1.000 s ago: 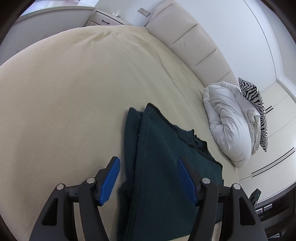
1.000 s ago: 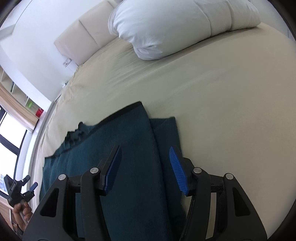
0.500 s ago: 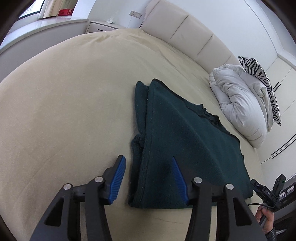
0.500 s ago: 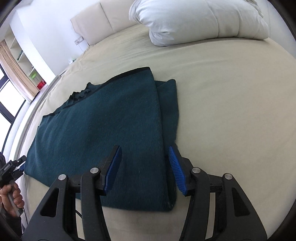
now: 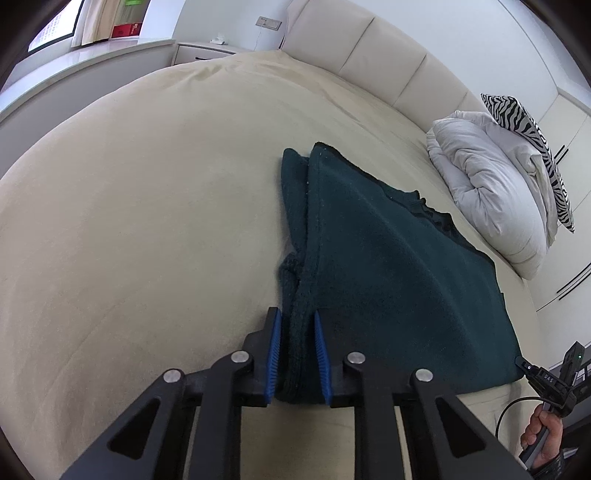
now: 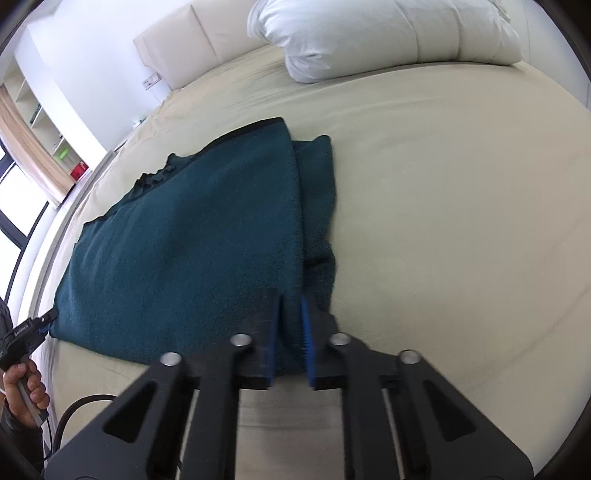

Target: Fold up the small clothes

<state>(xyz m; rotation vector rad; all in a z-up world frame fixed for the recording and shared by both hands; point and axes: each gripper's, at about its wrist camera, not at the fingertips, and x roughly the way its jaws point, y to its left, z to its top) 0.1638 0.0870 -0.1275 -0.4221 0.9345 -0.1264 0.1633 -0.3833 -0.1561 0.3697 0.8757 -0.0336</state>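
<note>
- Dark teal garment (image 5: 388, 266), folded flat, lies on the beige bed (image 5: 147, 206) near the front edge; a second folded layer peeks out along one long side.
- Left claw (image 5: 297, 343) is pinched onto the near corner of the garment at the thick folded edge; blue pads (image 5: 274, 354) press the fabric from both sides.
- Right claw (image 6: 290, 332) grips the opposite near corner; fabric is sandwiched between the pads, view slightly blurred.
- In the left wrist view the right claw shows small at the garment's far near-corner, with the person's right hand (image 5: 541, 432) on its handle and a cable trailing.
- In the right wrist view the left claw shows at the left edge, touching the garment corner, held by the left hand (image 6: 26, 391).
- White duvet (image 5: 491, 192), bundled up, sits at the head end of the bed, well apart from the garment.
- Zebra-print pillow (image 5: 532, 144) leans behind the duvet.
- Cream padded headboard (image 5: 369, 62) runs along the far side of the bed.
- Nightstand (image 5: 207, 51) beside the headboard; wall socket (image 5: 269, 23) above it.
- Shelving (image 6: 44, 129) by the window, with small red and green items.
- Bed sheet around the garment is smooth; nothing lies between claws and garment.
</note>
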